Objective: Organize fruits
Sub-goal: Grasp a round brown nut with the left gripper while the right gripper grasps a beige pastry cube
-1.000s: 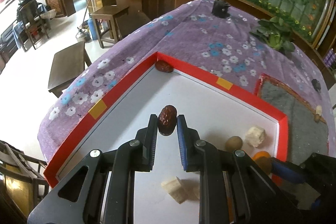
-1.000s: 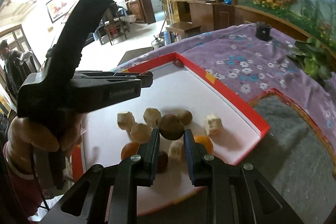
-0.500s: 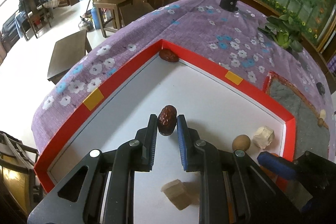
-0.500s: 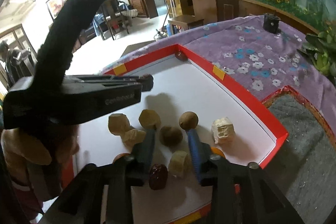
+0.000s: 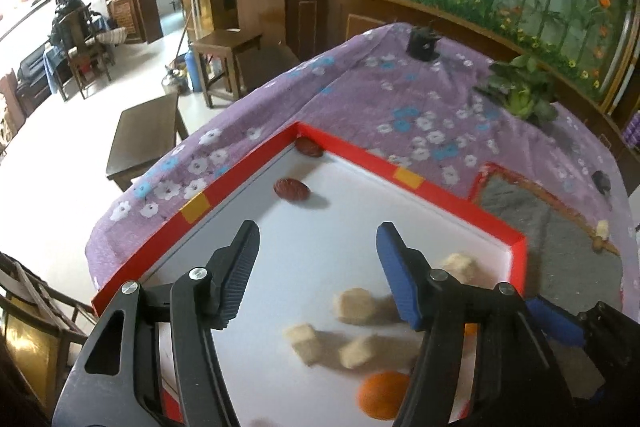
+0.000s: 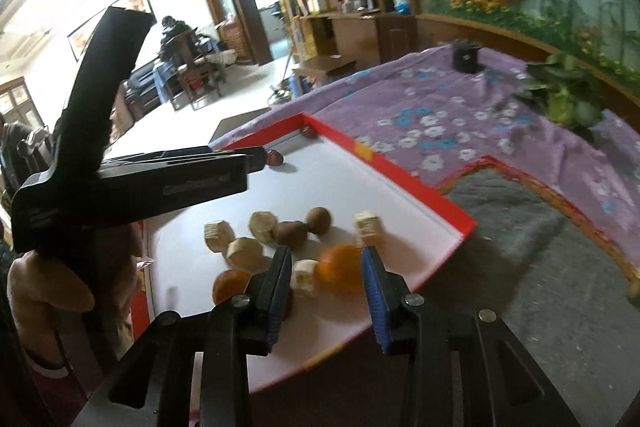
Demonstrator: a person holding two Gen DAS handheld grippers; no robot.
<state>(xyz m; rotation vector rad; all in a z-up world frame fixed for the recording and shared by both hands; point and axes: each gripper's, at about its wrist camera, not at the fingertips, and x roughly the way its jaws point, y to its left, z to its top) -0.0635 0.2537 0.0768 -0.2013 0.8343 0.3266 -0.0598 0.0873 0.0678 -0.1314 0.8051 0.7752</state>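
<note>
Right gripper, jaws released, frames an orange. Left gripper has just let go (jaws spread wide); its date now lies beyond, near another date in the tray corner: 2 grouped.

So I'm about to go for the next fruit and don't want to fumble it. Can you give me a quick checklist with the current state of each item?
1. Left tongs empty and open: ok.
2. Right tongs open: ok; nothing is clamped.
3. Released red date resting on the white tray floor near the second date in the far corner: ok.
4. Orange lined up between the right tongs' fingers: ok, though whether the fingers are low enough to grip it: cannot tell.
5. Room around the orange: not ok; a pale cube lies right beside it.
6. Tray holding all fruit: not ok; a small piece lies on the grey mat.
</note>
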